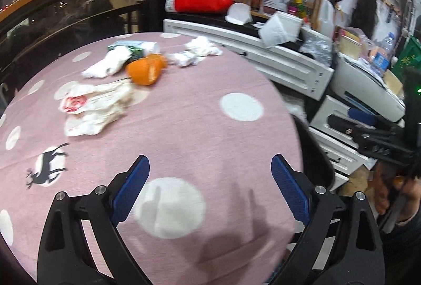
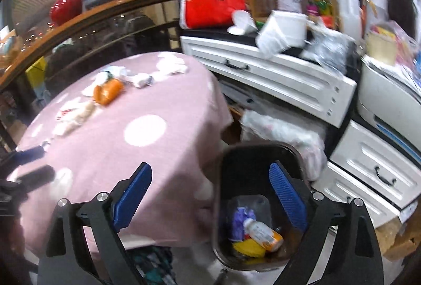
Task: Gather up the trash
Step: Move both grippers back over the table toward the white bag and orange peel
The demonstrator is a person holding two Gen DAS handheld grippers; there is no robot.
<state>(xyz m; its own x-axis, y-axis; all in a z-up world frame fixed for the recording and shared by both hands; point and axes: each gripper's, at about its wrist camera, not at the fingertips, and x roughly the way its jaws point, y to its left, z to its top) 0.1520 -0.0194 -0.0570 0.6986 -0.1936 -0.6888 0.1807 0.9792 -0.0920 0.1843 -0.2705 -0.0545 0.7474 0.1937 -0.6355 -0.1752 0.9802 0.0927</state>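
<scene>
Trash lies on the far part of a round table with a pink dotted cloth [image 1: 184, 121]: an orange wrapper [image 1: 144, 70], crumpled white tissues [image 1: 194, 52], a white glove-like wad [image 1: 108, 65], a greenish pack [image 1: 136, 46] and a crumpled bag with red print [image 1: 92, 108]. My left gripper [image 1: 210, 179] is open and empty over the near part of the table. My right gripper [image 2: 210, 187] is open and empty above the table's right edge and a dark trash bin [image 2: 236, 161]. In the bin lie a small bottle [image 2: 263, 233], a purple wrapper [image 2: 240, 221] and a yellow piece [image 2: 248, 248].
White drawer cabinets [image 2: 276, 74] stand right of the table, piled with a red bag [image 2: 213, 3], a white tub [image 2: 286, 29] and a white jug [image 2: 348, 13]. A white plastic bag [image 2: 289, 132] lies behind the bin. A glass counter with a red vase [image 2: 64, 3] runs behind.
</scene>
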